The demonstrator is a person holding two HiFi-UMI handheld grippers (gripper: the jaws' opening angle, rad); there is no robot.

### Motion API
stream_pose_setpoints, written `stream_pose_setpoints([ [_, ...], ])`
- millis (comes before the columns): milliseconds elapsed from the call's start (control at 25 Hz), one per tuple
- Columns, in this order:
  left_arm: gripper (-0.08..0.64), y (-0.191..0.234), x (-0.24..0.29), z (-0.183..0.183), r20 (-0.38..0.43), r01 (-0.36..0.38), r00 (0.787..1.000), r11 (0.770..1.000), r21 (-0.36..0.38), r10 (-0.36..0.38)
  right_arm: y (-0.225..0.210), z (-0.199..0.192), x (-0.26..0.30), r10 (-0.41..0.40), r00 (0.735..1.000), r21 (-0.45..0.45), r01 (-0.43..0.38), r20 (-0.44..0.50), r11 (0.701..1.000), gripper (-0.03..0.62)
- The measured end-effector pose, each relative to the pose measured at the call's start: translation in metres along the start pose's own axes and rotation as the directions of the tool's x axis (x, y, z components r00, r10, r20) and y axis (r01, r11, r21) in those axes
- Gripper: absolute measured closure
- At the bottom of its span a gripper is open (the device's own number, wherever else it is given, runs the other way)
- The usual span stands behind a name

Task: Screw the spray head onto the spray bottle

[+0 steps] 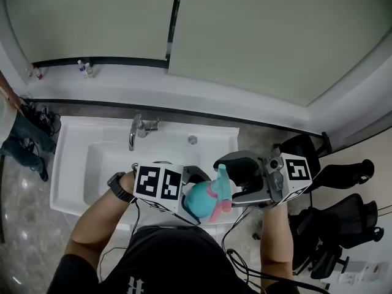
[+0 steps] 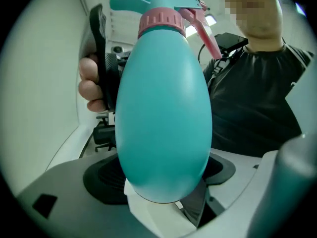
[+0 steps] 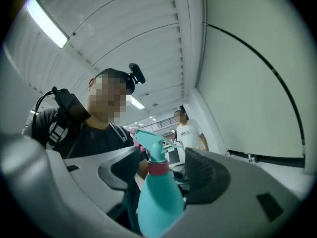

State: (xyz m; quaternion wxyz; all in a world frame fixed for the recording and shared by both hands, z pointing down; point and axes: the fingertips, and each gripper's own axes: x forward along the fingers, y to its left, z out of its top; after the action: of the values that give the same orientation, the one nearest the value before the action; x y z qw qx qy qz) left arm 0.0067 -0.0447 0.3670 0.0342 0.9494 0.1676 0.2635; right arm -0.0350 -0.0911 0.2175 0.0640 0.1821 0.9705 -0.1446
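Overhead, by the white sink (image 1: 73, 170), the left hand-held gripper (image 1: 191, 196) clamped the teal spray bottle (image 1: 199, 204) while the right hand-held gripper (image 1: 237, 181) stood open around its spray head (image 1: 222, 185). In the left gripper view, the pink collar (image 2: 161, 23) looked seated, yet the grip sat low on smooth, egg-shaped plastic, which might slip. In the right gripper view, neither pad pressed; a skewed grip could cross-thread the collar.
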Motion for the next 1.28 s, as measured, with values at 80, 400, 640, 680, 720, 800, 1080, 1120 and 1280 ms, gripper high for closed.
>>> stream_pose_setpoints([
  [80, 0.135, -0.007, 0.002, 0.000, 0.001, 0.032, 0.999, 0.999, 0.013, -0.032, 0.006, -0.002, 0.011, 0.059, 0.998, -0.024, -0.060, -0.038, 0.998, 0.333],
  [400, 0.135, -0.015, 0.005, -0.002, 0.008, 0.074, 0.997, 0.997, 0.026, -0.075, 0.017, -0.009, 0.035, 0.138, 0.983, -0.082, -0.148, -0.119, 0.986, 0.333],
  [640, 0.135, -0.010, 0.003, 0.000, 0.020, 0.049, 0.999, 0.999, 0.016, -0.050, 0.014, -0.008, 0.034, 0.101, 0.988, -0.088, -0.112, -0.119, 0.990, 0.416],
  [680, 0.135, -0.009, 0.002, -0.001, 0.021, 0.043, 0.999, 0.999, 0.014, -0.044, 0.012, -0.008, 0.034, 0.092, 0.988, -0.088, -0.103, -0.120, 0.991, 0.442],
  [720, 0.135, -0.008, 0.001, -0.002, 0.020, 0.036, 0.999, 0.999, 0.015, -0.036, 0.011, -0.009, 0.035, 0.083, 0.989, -0.089, -0.095, -0.123, 0.991, 0.445],
  [800, 0.135, -0.004, 0.000, -0.004, 0.018, 0.013, 1.000, 1.000, 0.011, -0.013, 0.008, -0.010, 0.035, 0.057, 0.990, -0.095, -0.069, -0.130, 0.993, 0.446],
  [1080, 0.135, 0.019, -0.007, -0.010, 0.013, -0.112, 0.993, 0.992, -0.064, 0.114, -0.016, -0.012, 0.030, -0.135, 0.979, -0.125, 0.116, -0.156, 0.985, 0.449],
  [1120, 0.135, 0.023, -0.008, -0.011, 0.012, -0.140, 0.990, 0.987, -0.076, 0.141, -0.019, -0.013, 0.028, -0.172, 0.972, -0.128, 0.152, -0.159, 0.980, 0.449],
  [1280, 0.135, 0.043, -0.017, -0.018, -0.010, -0.269, 0.963, 0.952, -0.144, 0.270, -0.040, -0.013, 0.023, -0.348, 0.924, -0.148, 0.327, -0.156, 0.933, 0.449],
])
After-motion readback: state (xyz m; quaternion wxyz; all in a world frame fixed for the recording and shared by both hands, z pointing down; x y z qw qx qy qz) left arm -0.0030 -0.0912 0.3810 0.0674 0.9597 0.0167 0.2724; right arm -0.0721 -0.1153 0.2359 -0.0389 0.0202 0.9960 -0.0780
